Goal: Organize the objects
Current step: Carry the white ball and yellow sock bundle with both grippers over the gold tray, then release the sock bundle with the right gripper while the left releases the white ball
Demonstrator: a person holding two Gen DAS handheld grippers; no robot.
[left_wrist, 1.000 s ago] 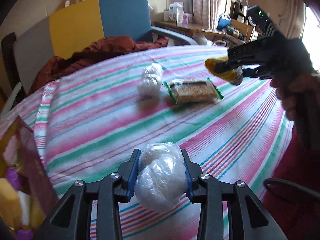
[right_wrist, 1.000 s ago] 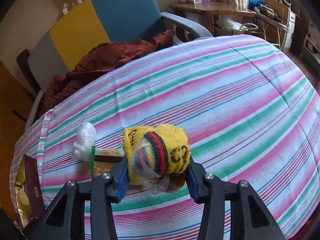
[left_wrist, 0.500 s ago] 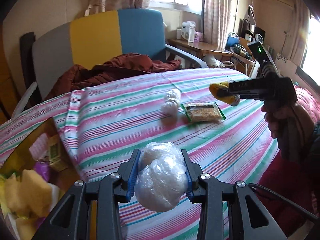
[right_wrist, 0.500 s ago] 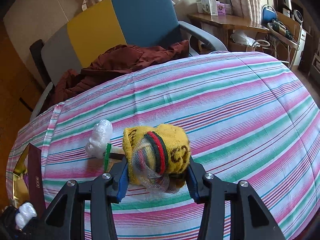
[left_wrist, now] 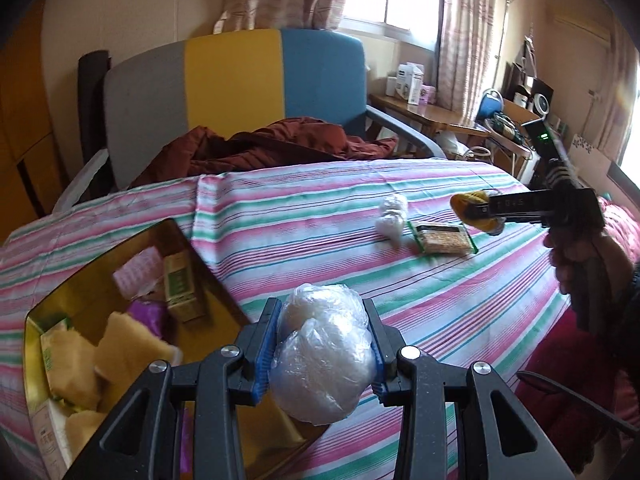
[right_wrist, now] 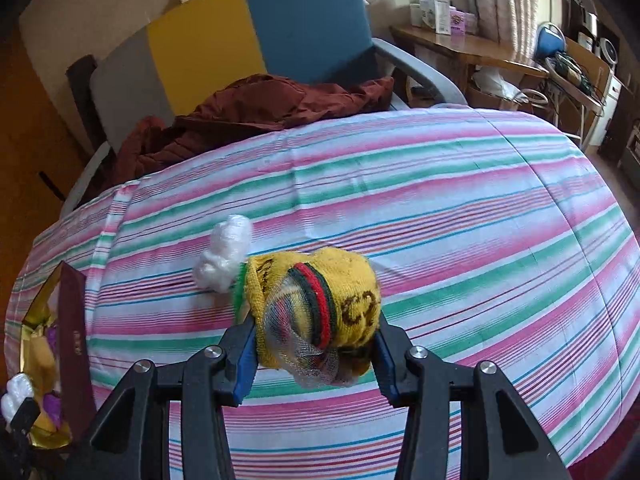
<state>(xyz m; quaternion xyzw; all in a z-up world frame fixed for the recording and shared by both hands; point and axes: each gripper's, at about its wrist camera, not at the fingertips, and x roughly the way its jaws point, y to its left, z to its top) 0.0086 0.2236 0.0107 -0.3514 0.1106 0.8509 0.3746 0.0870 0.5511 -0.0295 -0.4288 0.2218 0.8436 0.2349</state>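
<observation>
Left wrist view: the left gripper point(left_wrist: 322, 354) is clamped on a plastic-wrapped white bundle point(left_wrist: 324, 356), held in the air just right of the open gold box point(left_wrist: 100, 268) at the near left.
Right wrist view: the right gripper point(right_wrist: 314, 344) is squeezed shut around a rolled yellow sock point(right_wrist: 320, 312) with a red and green band, held above the striped bedsheet point(right_wrist: 440, 216).
Left on the bed: a second white plastic bundle point(left_wrist: 392, 220) and a flat green-edged snack packet point(left_wrist: 442, 238) lie just beside each other, far right of the box.
Box contents: yellow pieces, a purple item and a small green carton; room remains on its near right side, by my reading.
Handling, bundle: likely light and soft, with slippery film; a grip across its widest part should stop it squirting out.
Handling, sock: soft, compressible, not fragile; holding across the rolled middle looks secure.
Step in hand: probably carrying both items to the box.
Risk: film may slide on release.
</observation>
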